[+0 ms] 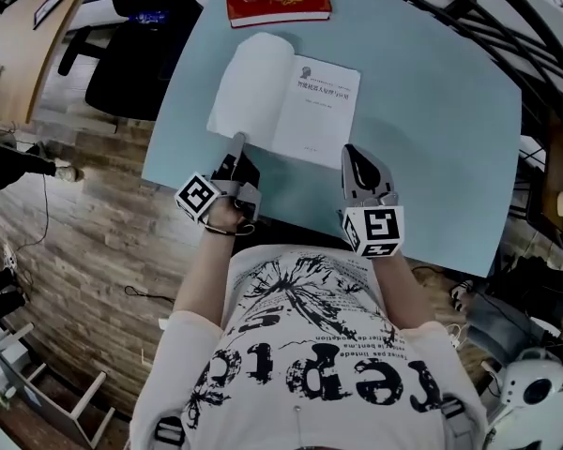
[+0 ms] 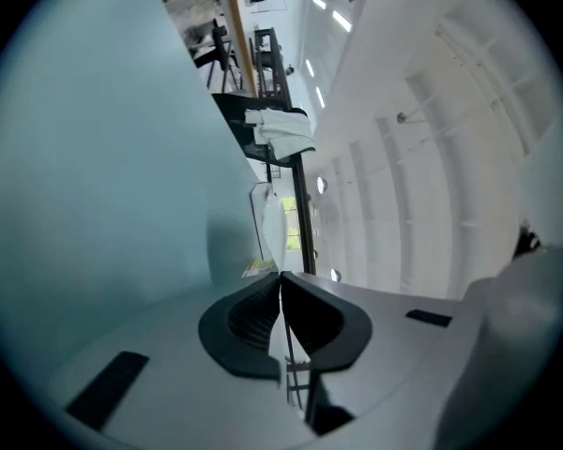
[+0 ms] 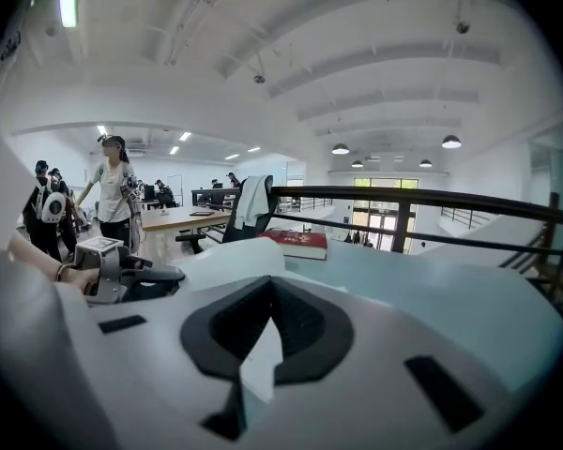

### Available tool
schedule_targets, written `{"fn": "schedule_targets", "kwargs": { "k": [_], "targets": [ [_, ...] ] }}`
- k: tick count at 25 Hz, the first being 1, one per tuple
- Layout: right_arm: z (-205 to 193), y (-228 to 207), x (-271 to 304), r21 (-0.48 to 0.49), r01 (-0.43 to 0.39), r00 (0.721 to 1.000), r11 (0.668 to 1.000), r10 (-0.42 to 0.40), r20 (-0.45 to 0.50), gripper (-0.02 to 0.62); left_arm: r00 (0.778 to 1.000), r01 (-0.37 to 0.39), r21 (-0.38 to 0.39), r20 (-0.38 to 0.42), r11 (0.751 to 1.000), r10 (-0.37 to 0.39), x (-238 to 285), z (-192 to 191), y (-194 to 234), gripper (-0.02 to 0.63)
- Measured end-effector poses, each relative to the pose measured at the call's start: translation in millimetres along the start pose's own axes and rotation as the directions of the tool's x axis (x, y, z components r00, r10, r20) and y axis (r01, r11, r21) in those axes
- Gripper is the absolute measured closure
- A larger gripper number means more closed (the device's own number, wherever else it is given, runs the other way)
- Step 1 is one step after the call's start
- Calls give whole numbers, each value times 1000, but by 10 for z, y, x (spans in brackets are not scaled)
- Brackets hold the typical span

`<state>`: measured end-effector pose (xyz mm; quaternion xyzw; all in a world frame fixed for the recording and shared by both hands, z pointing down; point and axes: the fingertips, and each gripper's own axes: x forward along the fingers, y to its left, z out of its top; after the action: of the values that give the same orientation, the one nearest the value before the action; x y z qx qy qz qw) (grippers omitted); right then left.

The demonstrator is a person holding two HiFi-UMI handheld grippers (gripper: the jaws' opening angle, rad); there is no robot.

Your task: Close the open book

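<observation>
A pale blue tabletop (image 1: 432,111) carries an open white-paged book (image 1: 291,97) near, and a closed red hardcover book (image 1: 278,0) at its far edge.

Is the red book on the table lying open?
No, the red book lies closed at the table's far edge, beyond the open book.

Table (image 1: 432,139) bare right of open book (image 1: 286,97) — red book (image 1: 278,0) beyond.
</observation>
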<state>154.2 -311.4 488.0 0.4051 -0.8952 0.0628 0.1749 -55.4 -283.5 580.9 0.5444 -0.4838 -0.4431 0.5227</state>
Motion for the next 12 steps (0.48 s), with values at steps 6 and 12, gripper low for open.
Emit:
{"fn": "schedule_targets", "kwargs": {
  "k": [6, 12],
  "targets": [
    [-23, -86, -133, 12, 18, 1000, 1000, -19, 9, 584, 991, 41, 139, -136, 989, -22, 97, -343, -263, 583],
    [-62, -252, -292, 46, 75, 997, 996, -76, 27, 584, 952, 33, 362, -295, 931, 81, 199, -660, -259, 583]
  ]
}}
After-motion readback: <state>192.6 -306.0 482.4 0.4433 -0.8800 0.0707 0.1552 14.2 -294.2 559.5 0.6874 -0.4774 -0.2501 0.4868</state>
